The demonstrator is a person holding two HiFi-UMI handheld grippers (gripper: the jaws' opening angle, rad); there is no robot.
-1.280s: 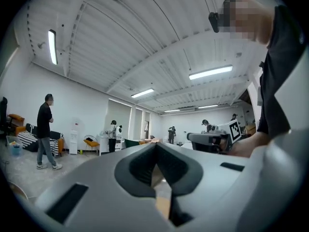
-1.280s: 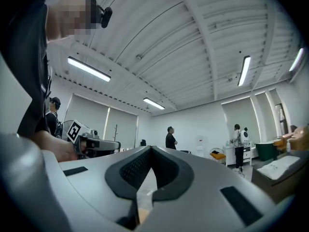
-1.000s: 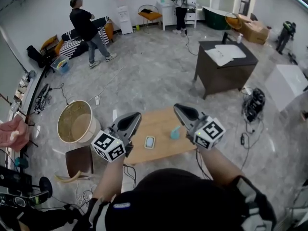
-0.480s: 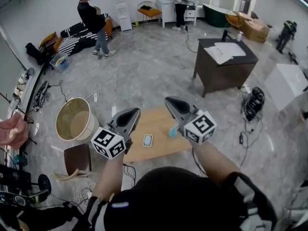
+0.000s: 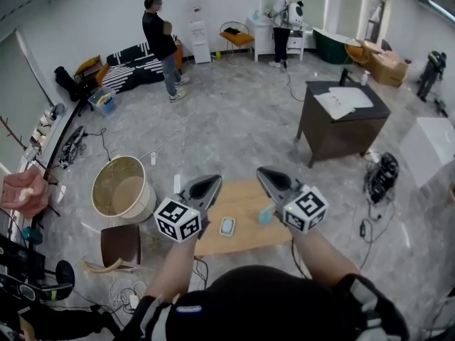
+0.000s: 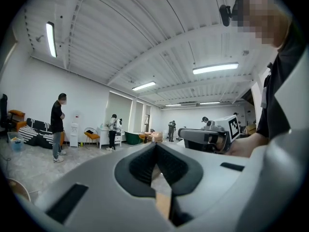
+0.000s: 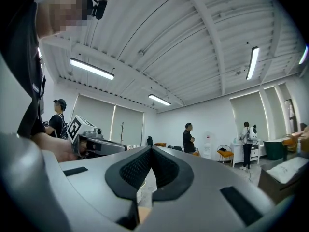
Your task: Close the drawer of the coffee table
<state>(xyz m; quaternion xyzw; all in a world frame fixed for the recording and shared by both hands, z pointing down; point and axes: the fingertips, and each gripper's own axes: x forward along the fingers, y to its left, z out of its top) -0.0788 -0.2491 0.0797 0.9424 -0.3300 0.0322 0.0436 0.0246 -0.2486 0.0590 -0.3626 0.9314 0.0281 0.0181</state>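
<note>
The low wooden coffee table point(image 5: 242, 190) lies below both grippers in the head view; its drawer is not visible from here. My left gripper point(image 5: 212, 182) hangs over the table's left part, shut and empty. My right gripper point(image 5: 264, 173) hangs over the right part, also shut and empty. Both point level, away from me, well above the tabletop. In the left gripper view the shut left gripper point(image 6: 155, 148) fills the bottom and the right gripper point(image 6: 202, 139) shows at right. The right gripper view shows its own gripper point(image 7: 151, 151) shut, with the left gripper point(image 7: 95, 147) at left.
A small flat device point(image 5: 227, 226) and a teal object point(image 5: 265, 214) lie on the table. A round basket point(image 5: 122, 185) and a brown stool point(image 5: 119, 244) stand to its left, a dark desk point(image 5: 345, 119) to the far right. Cables trail on the floor. Two people stand at the back.
The head view has tilted and shifted a little. The person in black at the back has walked to the right. Both grippers stay shut, held over the table.
</note>
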